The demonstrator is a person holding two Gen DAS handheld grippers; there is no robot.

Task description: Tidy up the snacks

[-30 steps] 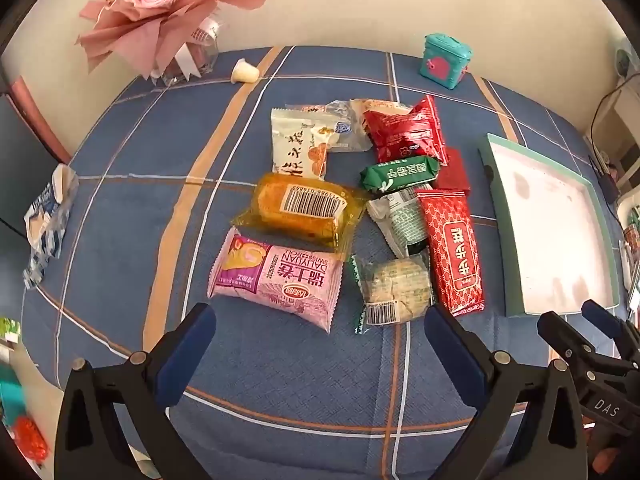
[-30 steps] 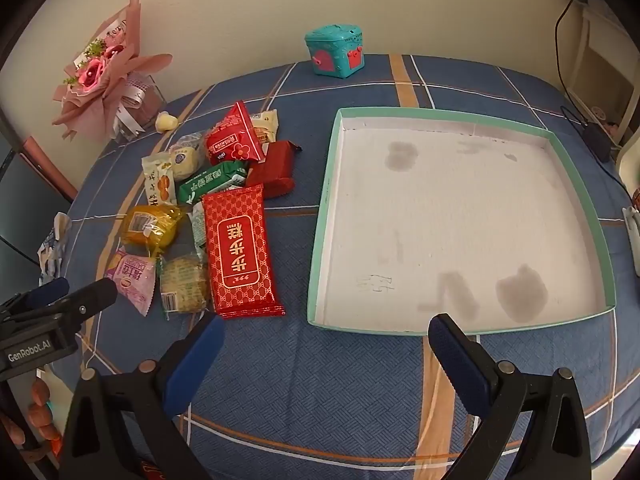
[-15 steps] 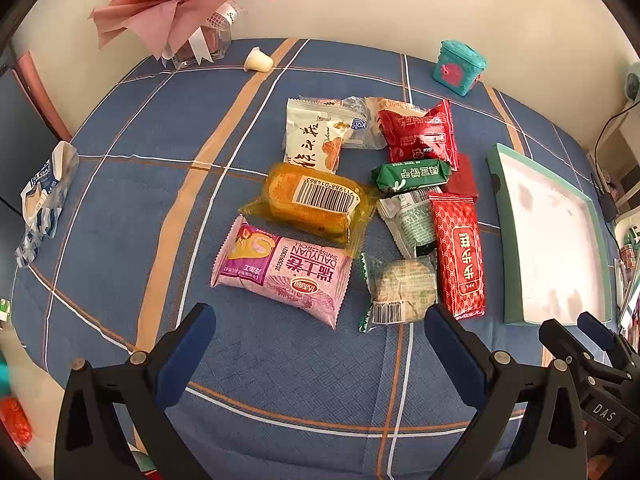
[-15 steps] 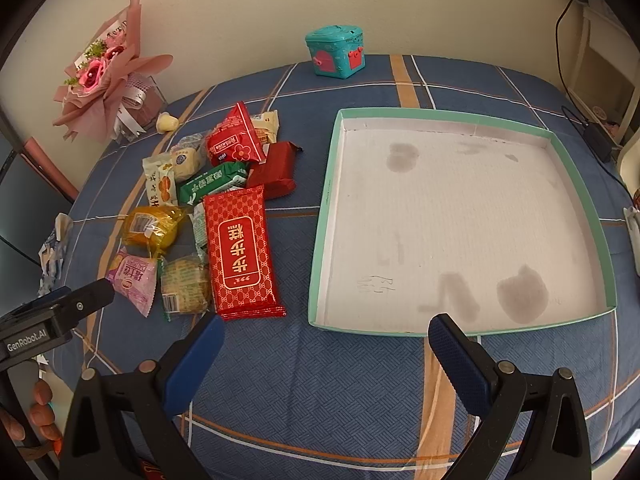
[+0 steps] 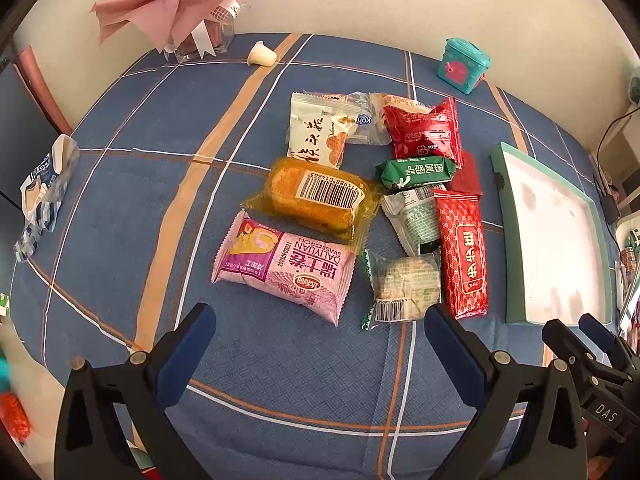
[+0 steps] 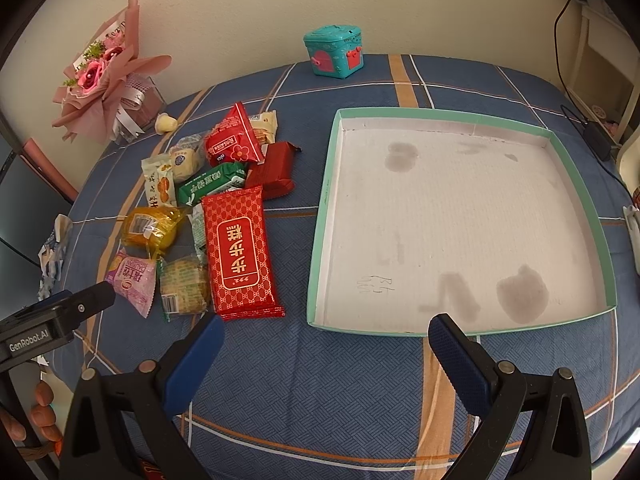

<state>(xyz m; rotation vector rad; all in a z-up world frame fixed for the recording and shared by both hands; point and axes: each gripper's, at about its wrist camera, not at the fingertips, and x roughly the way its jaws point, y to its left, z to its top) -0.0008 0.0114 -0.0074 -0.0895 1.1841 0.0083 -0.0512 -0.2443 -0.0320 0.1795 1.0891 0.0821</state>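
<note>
Several wrapped snacks lie in a loose pile on the blue plaid cloth. Nearest my left gripper (image 5: 320, 320) is a pink swiss-roll pack (image 5: 284, 270), with a round cake in clear wrap (image 5: 404, 286) beside it and a yellow cake pack (image 5: 320, 196) behind. A long red pack (image 6: 238, 258) lies left of the shallow green-rimmed tray (image 6: 320, 216), whose white floor holds nothing. My right gripper (image 6: 326, 334) hovers over the cloth in front of the tray's near-left corner. Both grippers are open and hold nothing.
A pink paper bouquet (image 5: 176, 4) in a glass vase stands at the back left, with a small cream cup (image 5: 262, 56) beside it. A teal toy chest (image 6: 334, 54) sits at the back edge. A crumpled wrapper (image 5: 44, 196) lies at the table's left edge.
My left gripper has moved forward and to the left toward the pink swiss-roll pack, so the snack pile looms larger. The right gripper has barely moved.
</note>
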